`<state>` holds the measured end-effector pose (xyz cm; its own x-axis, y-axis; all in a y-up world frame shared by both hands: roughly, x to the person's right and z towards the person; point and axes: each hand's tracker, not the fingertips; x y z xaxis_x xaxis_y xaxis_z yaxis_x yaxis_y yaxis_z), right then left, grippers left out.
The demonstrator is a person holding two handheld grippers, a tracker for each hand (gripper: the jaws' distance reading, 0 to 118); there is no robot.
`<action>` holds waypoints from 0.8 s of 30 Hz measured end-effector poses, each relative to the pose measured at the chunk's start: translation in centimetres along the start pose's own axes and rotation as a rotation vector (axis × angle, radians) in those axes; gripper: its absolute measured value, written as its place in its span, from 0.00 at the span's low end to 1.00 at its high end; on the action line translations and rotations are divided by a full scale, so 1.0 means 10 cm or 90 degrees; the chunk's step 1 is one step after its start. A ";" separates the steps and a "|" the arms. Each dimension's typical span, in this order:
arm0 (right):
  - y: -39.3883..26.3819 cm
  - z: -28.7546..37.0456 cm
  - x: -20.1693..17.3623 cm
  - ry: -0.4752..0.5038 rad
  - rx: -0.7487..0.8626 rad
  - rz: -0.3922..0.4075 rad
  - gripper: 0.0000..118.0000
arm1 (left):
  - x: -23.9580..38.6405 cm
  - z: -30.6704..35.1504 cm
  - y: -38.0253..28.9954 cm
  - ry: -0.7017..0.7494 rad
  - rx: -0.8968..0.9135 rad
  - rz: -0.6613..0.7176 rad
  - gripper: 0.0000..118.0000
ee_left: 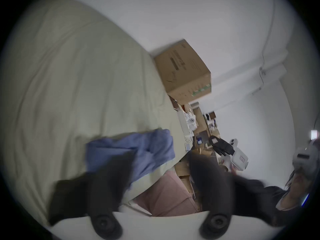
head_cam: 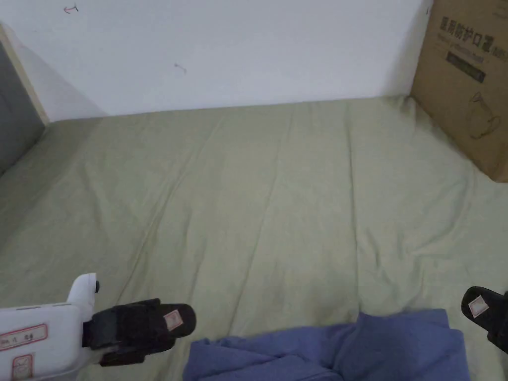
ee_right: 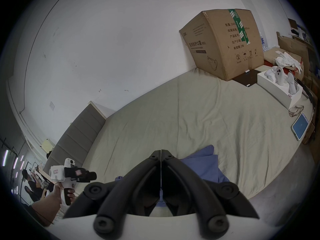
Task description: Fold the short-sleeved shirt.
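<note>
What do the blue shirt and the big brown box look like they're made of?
The blue shirt looks like thin woven cloth, matte: it lies in soft folds and creases. The brown box looks like corrugated cardboard, dull brown with printed faces, stiff flat sides and a strip of green tape along its top seam.

Head view: the blue shirt [head_cam: 327,347] is cut off by the bottom edge, its near part unseen. The right hand-held gripper [head_cam: 483,310] is cropped at the right edge. The cardboard box [head_cam: 466,84] runs out of frame at top and right. Left gripper view: the left hand-held gripper [ee_left: 155,178] is motion-blurred, and its jaw spacing cannot be determined.
</note>
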<state>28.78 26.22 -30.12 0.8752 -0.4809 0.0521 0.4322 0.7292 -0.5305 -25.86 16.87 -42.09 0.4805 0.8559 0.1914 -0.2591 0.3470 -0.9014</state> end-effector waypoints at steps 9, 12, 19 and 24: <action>-0.09 -0.19 -0.32 -0.012 -0.057 0.039 0.00 | -1.18 -0.25 -0.23 -0.104 -0.041 0.170 1.00; -0.08 -0.26 -0.45 -0.013 -0.075 0.034 0.00 | -1.39 -0.64 -0.32 -0.146 -0.082 0.200 1.00; -0.05 -0.38 -0.76 -0.002 -0.083 0.069 0.00 | -1.38 -1.37 -0.36 -0.218 -0.144 0.165 0.93; -0.08 -0.41 -0.86 0.020 -0.085 0.075 0.00 | -1.54 -1.39 -0.41 -0.004 -0.125 0.192 0.13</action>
<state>20.06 27.75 -33.63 0.9100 -0.4124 -0.0425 0.2923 0.7109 -0.6397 -20.56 -3.01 -46.76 0.4010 0.9113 -0.0933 -0.2231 -0.0016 -0.9748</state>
